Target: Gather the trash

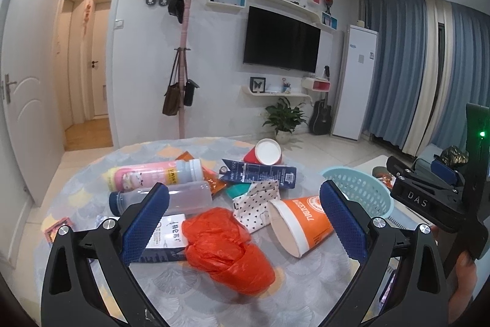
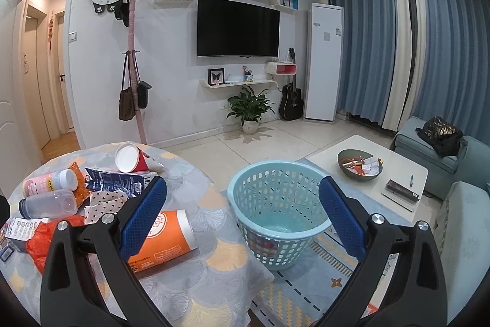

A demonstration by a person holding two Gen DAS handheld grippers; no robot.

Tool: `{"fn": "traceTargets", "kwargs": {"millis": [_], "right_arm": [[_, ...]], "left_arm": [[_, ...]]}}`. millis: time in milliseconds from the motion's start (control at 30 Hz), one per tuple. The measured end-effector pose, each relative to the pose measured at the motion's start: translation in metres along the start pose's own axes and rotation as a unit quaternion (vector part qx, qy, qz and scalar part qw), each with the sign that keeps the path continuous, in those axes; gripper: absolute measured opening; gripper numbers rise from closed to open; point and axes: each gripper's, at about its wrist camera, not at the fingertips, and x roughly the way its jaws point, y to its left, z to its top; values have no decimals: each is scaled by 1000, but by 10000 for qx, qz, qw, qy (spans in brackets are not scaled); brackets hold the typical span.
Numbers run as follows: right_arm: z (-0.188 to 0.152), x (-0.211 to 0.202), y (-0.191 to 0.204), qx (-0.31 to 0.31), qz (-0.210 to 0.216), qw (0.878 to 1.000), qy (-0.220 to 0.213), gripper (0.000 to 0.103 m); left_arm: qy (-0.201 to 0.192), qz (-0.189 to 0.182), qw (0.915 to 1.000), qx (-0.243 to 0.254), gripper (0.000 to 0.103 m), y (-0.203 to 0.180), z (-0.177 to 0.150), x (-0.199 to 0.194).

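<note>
Trash spread over worktop [image 1: 92, 173]: clear bottle [image 1: 165, 199], orange plastic bag [image 1: 226, 247], orange paper cup [image 1: 301, 224]; left hand-held gripper [image 1: 243, 219] spread wide, empty, above bag; blue basket [image 2: 280, 204] on floor beside worktop; right hand-held gripper [image 2: 242, 218] likewise released, empty.

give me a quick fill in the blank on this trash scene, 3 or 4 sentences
1. The light blue basket stands on the ____, beside the round table.
2. The orange paper cup lies on its ____.
3. Both the left gripper and the right gripper have their jaws ____.
4. The crumpled plastic bag between the left gripper's fingers in its view is ____ in colour.

Missing words: floor; side; open; orange-red
</note>
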Motion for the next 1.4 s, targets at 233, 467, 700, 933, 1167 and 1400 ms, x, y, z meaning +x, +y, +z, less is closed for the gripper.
{"fn": "traceTargets", "kwargs": {"millis": [233, 467, 700, 933, 1167, 1400], "right_arm": [[0, -3, 5, -17, 241, 9997, 62, 78], [-9, 3, 24, -181, 709, 9967, 355, 59], [-31, 16, 28, -290, 927, 9919, 822, 59], [-52, 36, 14, -6, 1063, 9826, 1524, 73], [-60, 72, 15, 653, 1721, 9519, 2450, 83], [-46, 96, 35, 1095, 2338, 9221, 2882, 83]], "left_arm": [[1, 343, 9988, -363, 96, 36, -1, -13], [357, 1091, 9866, -1159, 95, 126, -12, -28], [1349, 1174, 9640, -1967, 95, 198, -36, -12], [1943, 1330, 9349, -2657, 90, 240, -62, 32], [2217, 1874, 9369, -1949, 81, 233, -61, 61], [2237, 1901, 9431, -1562, 71, 227, -61, 50]]}}
